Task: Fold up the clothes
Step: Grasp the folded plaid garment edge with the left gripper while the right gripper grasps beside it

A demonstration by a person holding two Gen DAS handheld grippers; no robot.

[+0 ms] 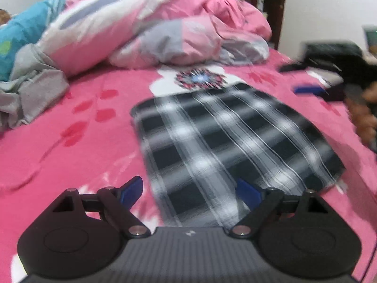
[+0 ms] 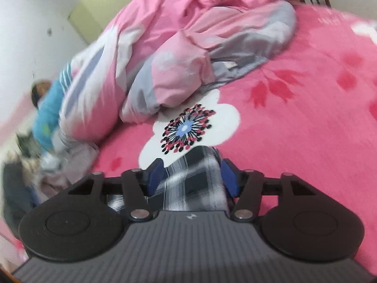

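I see a bright pink fleece bed cover (image 1: 77,155) printed with red leaves and a white flower filling both views. A bulky, rumpled pink, white and grey quilt (image 1: 150,30) is heaped at its far side. Only the left wrist view shows the whole black-and-white checked woven garment (image 1: 226,139): it lies flat on the cover as a folded, roughly rectangular panel, its far edge just beside the white flower. That view also shows a crumpled grey cloth (image 1: 30,87) at the left and dark, blurred items at the right edge. The right wrist view shows only a raised, bunched fold of the checked garment (image 2: 193,179).

The left gripper (image 1: 189,188) stands wide, its blue pads (image 1: 133,189) apart over the near edge of the garment, gripping nothing. The right gripper (image 2: 192,175) has the bunched fold between its blue pads (image 2: 229,179); I cannot tell whether they press on it.
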